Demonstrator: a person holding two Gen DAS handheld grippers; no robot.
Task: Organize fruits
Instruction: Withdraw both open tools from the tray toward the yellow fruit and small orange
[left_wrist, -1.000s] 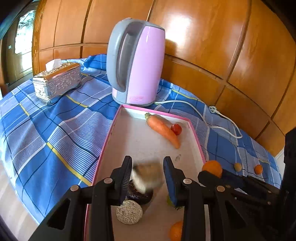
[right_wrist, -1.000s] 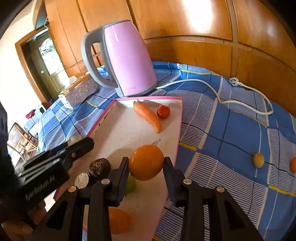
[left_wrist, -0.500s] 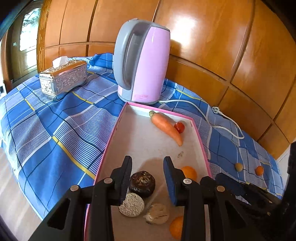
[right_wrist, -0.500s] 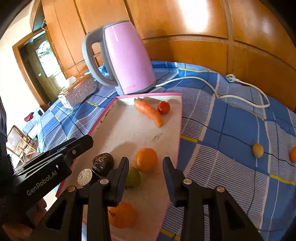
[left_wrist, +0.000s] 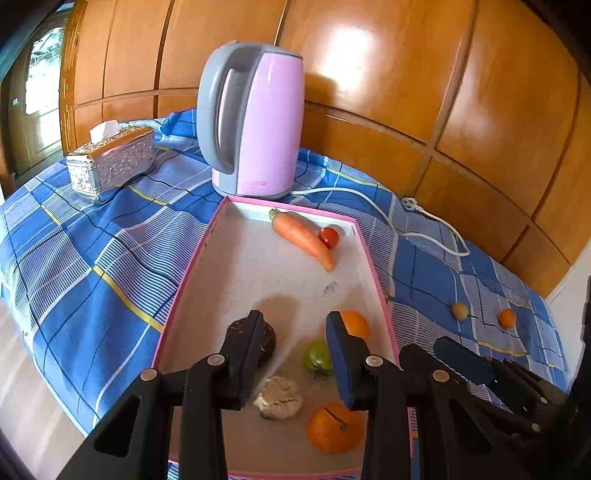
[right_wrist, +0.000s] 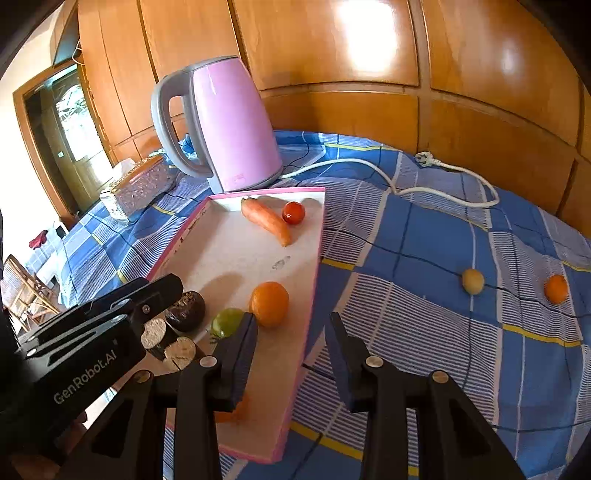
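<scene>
2 small fruits, a yellow one (right_wrist: 473, 281) and an orange one (right_wrist: 556, 289), look light, round, roll-prone: grip across the middle. Both jaws are open, empty.

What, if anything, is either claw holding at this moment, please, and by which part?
Nothing is held. The left claw is open above the tray, and the right claw is open over the tray's edge, with no fruit between the jaws.
</scene>
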